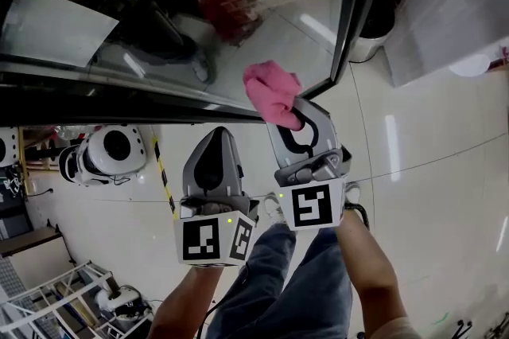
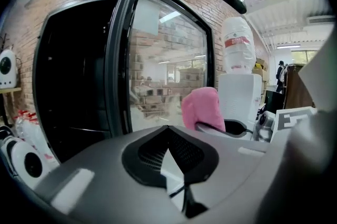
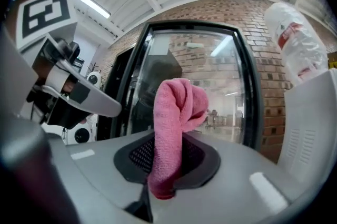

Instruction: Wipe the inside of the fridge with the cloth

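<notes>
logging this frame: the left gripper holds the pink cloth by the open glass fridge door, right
Wrong gripper: the right gripper holds the pink cloth by the open glass fridge door, as the right gripper view shows. The left gripper is shut, empty.

Held side by side, the left tool (image 1: 215,138) has its jaws together and empty; the right tool (image 1: 297,119) clamps a pink cloth (image 1: 269,91).

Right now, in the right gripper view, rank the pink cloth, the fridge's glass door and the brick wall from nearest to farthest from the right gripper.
1. Pink cloth: clamped in the right gripper itself, dead centre.
2. Glass door: straight ahead, beyond the cloth.
3. Brick wall: farthest, showing above and to the right of the door.
</notes>
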Available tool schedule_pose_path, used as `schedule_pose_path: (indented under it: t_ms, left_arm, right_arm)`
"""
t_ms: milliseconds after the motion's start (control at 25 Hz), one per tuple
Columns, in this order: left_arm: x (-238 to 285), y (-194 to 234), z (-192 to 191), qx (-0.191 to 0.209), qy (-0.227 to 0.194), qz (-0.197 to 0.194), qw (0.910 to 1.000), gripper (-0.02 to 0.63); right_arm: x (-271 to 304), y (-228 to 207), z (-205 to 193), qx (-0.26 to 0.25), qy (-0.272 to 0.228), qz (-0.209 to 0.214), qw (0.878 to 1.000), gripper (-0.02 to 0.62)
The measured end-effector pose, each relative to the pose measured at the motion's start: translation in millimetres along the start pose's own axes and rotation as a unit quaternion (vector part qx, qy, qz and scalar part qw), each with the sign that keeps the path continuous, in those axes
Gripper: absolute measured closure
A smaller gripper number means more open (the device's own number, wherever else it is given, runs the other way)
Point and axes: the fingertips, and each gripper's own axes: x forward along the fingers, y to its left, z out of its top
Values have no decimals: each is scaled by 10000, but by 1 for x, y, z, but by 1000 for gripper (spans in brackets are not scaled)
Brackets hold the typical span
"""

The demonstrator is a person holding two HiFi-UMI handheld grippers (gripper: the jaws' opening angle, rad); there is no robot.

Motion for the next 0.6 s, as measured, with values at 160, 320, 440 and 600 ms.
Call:
schedule_pose_path:
  t_ms: [160,320,440,600]
  left_arm:
    - [-12,28,-15,95,87,-203,9997,597]
    - [-17,45,-19,203,95,-284,9993,597]
    - [-23,55,-25,267,73,-334,9991,597]
    - [-29,63,-33,222,27,-375,9990,597]
  right_arm:
    - [13,56,-9,90,6,8,10000,534]
    - [22,88,-19,263,-10,-23,9997,534]
    - [25,108,-27,287,41,-23,9996,534]
    - [26,120,-36,431,107,-65,9990,534]
